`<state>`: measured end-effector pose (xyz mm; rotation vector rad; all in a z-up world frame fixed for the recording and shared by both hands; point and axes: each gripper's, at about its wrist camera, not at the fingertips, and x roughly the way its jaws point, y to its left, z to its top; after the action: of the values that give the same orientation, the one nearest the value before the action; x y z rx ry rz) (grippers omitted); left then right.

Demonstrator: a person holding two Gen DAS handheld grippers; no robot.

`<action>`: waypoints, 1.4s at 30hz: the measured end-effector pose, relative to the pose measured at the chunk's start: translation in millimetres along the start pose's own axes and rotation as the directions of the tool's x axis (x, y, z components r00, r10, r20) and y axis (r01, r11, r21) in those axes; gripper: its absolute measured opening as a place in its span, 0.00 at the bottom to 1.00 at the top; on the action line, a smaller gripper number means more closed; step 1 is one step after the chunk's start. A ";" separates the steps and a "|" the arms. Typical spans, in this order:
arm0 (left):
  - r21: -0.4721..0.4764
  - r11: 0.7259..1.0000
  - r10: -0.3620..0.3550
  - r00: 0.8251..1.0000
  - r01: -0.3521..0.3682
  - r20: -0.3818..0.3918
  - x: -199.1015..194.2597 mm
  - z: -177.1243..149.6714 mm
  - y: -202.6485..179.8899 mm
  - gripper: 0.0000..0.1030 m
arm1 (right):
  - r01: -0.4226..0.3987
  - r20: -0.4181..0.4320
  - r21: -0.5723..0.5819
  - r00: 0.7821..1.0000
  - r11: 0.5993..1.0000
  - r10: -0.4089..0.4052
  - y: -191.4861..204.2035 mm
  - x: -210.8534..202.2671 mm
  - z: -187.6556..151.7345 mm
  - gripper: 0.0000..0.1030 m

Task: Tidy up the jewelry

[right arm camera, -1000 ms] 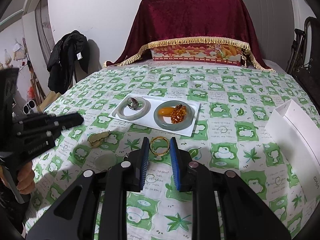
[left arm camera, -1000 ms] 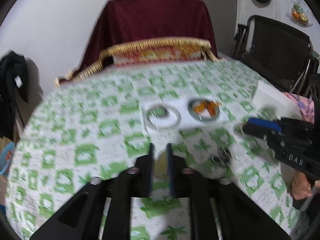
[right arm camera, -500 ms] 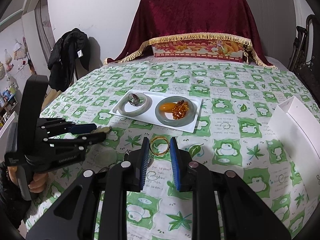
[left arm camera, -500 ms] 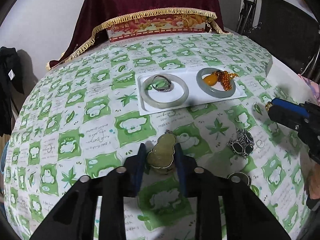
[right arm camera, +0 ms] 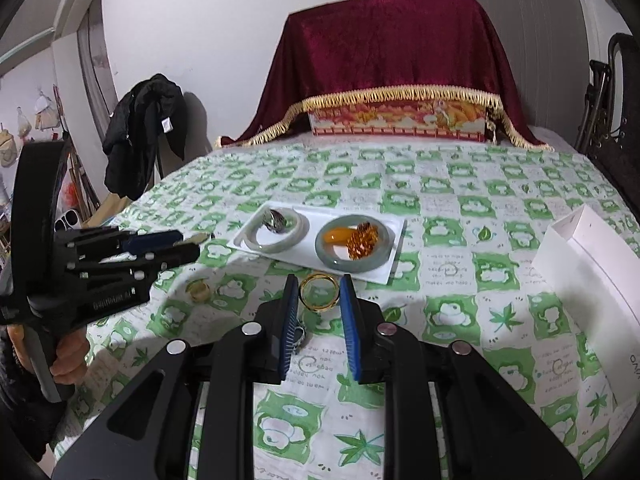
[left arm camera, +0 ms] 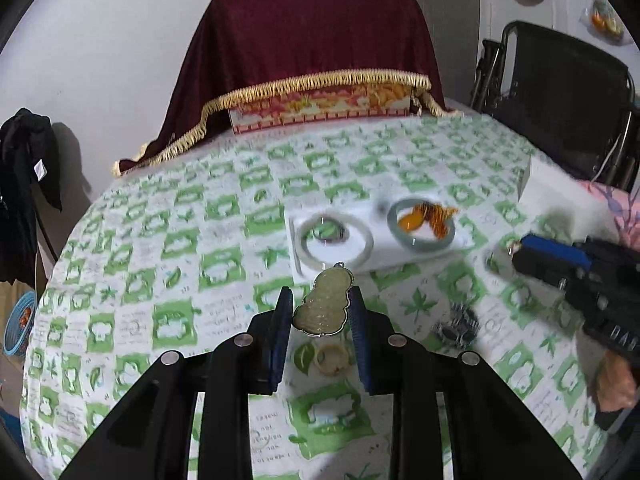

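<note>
My left gripper (left arm camera: 320, 300) is shut on a pale gourd-shaped jade pendant (left arm camera: 323, 306) and holds it above the table, near the white tray (left arm camera: 380, 258). The tray (right arm camera: 394, 258) holds a pale bangle (right arm camera: 278, 231) around a silver ring and a green bangle (right arm camera: 352, 245) around amber pieces. My right gripper (right arm camera: 319, 290) is shut on a gold ring (right arm camera: 319, 291) just in front of the tray. The left gripper also shows in the right wrist view (right arm camera: 160, 246), with the pendant's tip poking out.
A small pale ring (left arm camera: 331, 358) and a dark silver brooch (left arm camera: 456, 326) lie on the green-patterned cloth. A white box (right arm camera: 592, 256) stands at the right. A maroon-draped box (right arm camera: 400, 80) stands at the back. A black chair (left arm camera: 560, 100) is at the right.
My left gripper closed on the gourd pendant and lifted it off the cloth toward the tray. My right gripper stayed shut on the gold ring, almost still.
</note>
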<state>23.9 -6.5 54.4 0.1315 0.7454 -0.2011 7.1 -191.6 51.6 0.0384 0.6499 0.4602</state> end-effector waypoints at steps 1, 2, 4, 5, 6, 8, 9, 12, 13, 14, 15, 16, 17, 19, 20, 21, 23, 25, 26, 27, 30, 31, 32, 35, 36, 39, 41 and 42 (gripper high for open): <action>-0.001 1.000 0.000 1.000 0.000 0.008 -1.1 3.9 0.2 0.28 | 0.004 0.001 -0.002 1.000 1.000 -0.004 0.3 0.2 0.2 0.20; -0.004 1.000 -0.002 1.000 0.002 0.018 -1.4 10.0 1.3 0.28 | 0.008 0.000 -0.002 1.000 1.000 -0.008 0.1 1.0 0.5 0.20; -0.005 1.000 -0.002 1.000 0.002 0.027 0.1 18.9 2.5 0.28 | 0.013 -0.001 0.006 1.000 1.000 -0.013 -1.9 2.6 2.0 0.20; -0.006 1.000 -0.004 1.000 0.004 0.030 1.5 23.6 2.8 0.28 | 0.015 0.003 0.012 1.000 1.000 -0.015 -3.3 3.2 4.0 0.20; -0.009 1.000 -0.007 0.999 0.007 0.032 3.4 28.1 3.7 0.28 | 0.019 0.011 0.021 1.000 1.000 -0.019 -5.6 4.6 8.5 0.20; -0.018 1.000 -0.016 0.999 0.016 0.037 8.6 37.8 4.5 0.28 | 0.016 0.022 0.030 1.000 0.999 -0.016 -7.8 7.8 18.9 0.20; -0.017 1.000 -0.014 0.999 0.014 0.040 11.0 41.1 3.6 0.28 | 0.008 0.030 0.028 1.000 1.000 -0.009 -8.7 12.0 28.1 0.20; -0.011 1.000 -0.006 0.999 0.007 0.041 22.6 48.4 -0.1 0.28 | 0.019 0.039 0.006 0.999 1.000 -0.020 -7.3 25.3 42.0 0.20; -0.012 1.000 -0.010 0.999 0.010 0.037 26.9 49.1 -1.1 0.28 | 0.027 0.036 -0.001 0.999 1.000 -0.027 -6.8 31.0 43.9 0.20; -0.011 1.000 -0.013 0.999 0.014 0.030 32.5 49.1 -2.1 0.28 | 0.032 0.029 -0.005 0.999 0.999 -0.032 -7.0 36.8 44.9 0.20; -0.009 1.000 -0.011 1.000 0.011 0.022 38.1 48.5 -3.0 0.28 | 0.037 0.015 -0.006 0.999 0.999 -0.037 -8.0 44.6 45.5 0.20; -0.005 1.000 -0.005 1.000 0.005 0.007 45.5 47.9 -4.0 0.28 | 0.040 0.003 -0.007 0.999 0.999 -0.040 -9.1 50.3 45.6 0.20; -0.003 1.000 -0.003 1.000 0.003 -0.001 49.8 47.3 -4.4 0.28 | 0.046 -0.007 -0.011 0.999 0.999 -0.046 -9.6 55.6 45.4 0.20; 0.003 1.000 0.006 1.000 -0.006 -0.022 60.9 46.5 -4.7 0.28 | 0.056 -0.025 -0.020 0.998 0.998 -0.056 -11.4 65.5 45.0 0.20; 0.006 1.000 0.009 1.000 -0.009 -0.029 64.8 45.9 -4.8 0.28 | 0.056 -0.031 -0.021 0.998 0.998 -0.057 -11.7 68.1 45.0 0.20; 0.008 1.000 0.010 0.999 -0.009 -0.034 67.2 45.3 -4.6 0.28 | 0.057 -0.041 -0.024 0.998 0.998 -0.058 -12.4 72.5 44.5 0.20; 0.015 1.000 0.008 0.999 -0.007 -0.046 73.0 44.6 -5.8 0.28 | 0.062 -0.055 -0.029 0.996 0.998 -0.064 -13.0 78.5 43.4 0.20; 0.026 1.000 0.013 0.998 -0.011 -0.056 77.6 42.9 -7.7 0.28 | 0.067 -0.070 -0.024 0.995 0.997 -0.068 -15.8 84.2 42.5 0.20; 0.031 0.999 0.021 0.998 -0.019 -0.058 79.5 41.8 -8.9 0.28 | 0.066 -0.074 -0.012 0.995 0.998 -0.067 -18.2 85.3 42.9 0.20; 0.039 0.999 0.026 0.998 -0.024 -0.061 81.0 40.8 -10.0 0.28 | 0.061 -0.070 0.004 0.996 0.998 -0.060 -21.5 84.8 43.0 0.20; 0.045 0.999 0.021 0.998 -0.018 -0.063 82.0 40.2 -10.4 0.29 | 0.054 -0.066 0.036 0.996 0.998 -0.052 -28.6 83.6 43.0 0.20; 0.045 0.999 0.020 0.998 -0.018 -0.061 81.2 40.2 -10.4 0.29 | 0.051 -0.065 0.040 0.997 0.998 -0.048 -29.5 83.2 43.0 0.20; 0.044 0.999 0.017 0.998 -0.015 -0.057 80.0 40.4 -10.0 0.30 | 0.050 -0.061 0.041 0.997 0.998 -0.047 -29.8 82.1 43.0 0.20; 0.035 0.999 0.017 0.999 -0.016 -0.046 75.9 40.2 -8.5 0.40 | 0.046 -0.038 0.034 0.998 0.998 -0.045 -29.2 77.0 43.1 0.20; 0.031 0.999 0.019 0.999 -0.018 -0.041 73.7 40.0 -7.2 0.42 | 0.046 -0.025 0.033 0.999 0.998 -0.045 -29.5 74.0 42.9 0.20; 0.006 1.000 0.025 0.999 -0.025 -0.026 66.6 39.3 -1.5 0.54 | 0.043 0.002 0.064 0.999 0.997 -0.043 -35.9 67.3 42.9 0.20; -0.019 0.999 0.038 0.999 -0.038 -0.014 61.4 38.5 4.8 0.62 | 0.040 0.008 0.095 0.999 0.995 -0.041 -42.7 65.8 43.3 0.20; -0.028 0.999 0.043 0.999 -0.043 -0.011 59.7 38.5 6.9 0.67 | 0.043 0.007 0.119 0.999 0.992 -0.044 -47.8 65.5 43.2 0.21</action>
<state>93.6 -15.2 41.9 0.1221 0.7543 -0.1490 97.6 -202.1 40.1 0.1385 0.6672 0.3786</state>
